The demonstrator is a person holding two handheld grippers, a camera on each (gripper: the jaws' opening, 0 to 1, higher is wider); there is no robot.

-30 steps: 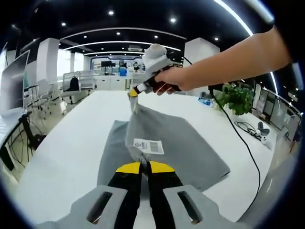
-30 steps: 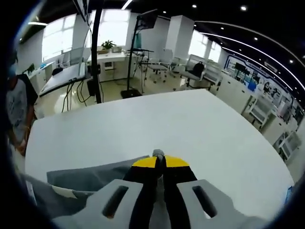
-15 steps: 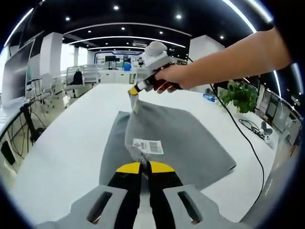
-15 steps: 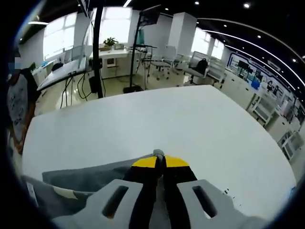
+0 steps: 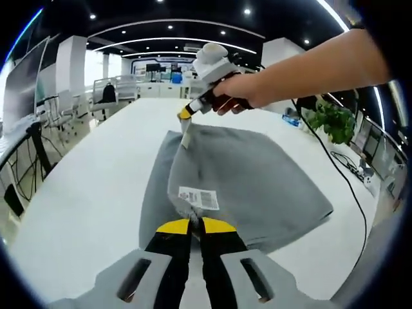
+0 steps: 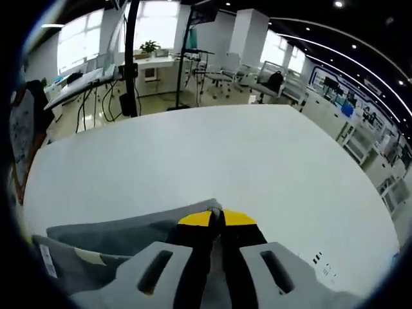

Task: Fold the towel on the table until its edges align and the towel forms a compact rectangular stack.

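Observation:
A grey towel (image 5: 257,180) lies half folded on the white table (image 5: 84,193), its upper layer lifted and draped over the lower one, with a white barcode label (image 5: 198,197) showing near me. My left gripper (image 5: 195,223) is shut on the near corner of that layer. My right gripper (image 5: 185,120), held by a hand, pinches the far corner above the table. In the right gripper view that gripper (image 6: 215,219) is shut on the grey towel (image 6: 122,235), whose folds trail to the lower left.
A black cable (image 5: 338,187) runs across the table's right side, near a green plant (image 5: 335,122). Desks, chairs and monitors stand beyond the table (image 6: 193,154). A person (image 6: 22,135) stands at the left edge of the right gripper view.
Both grippers have carried the lifted towel layer further across the lower layer. The folded part now looks wider and lies flatter. Both stay shut on their corners.

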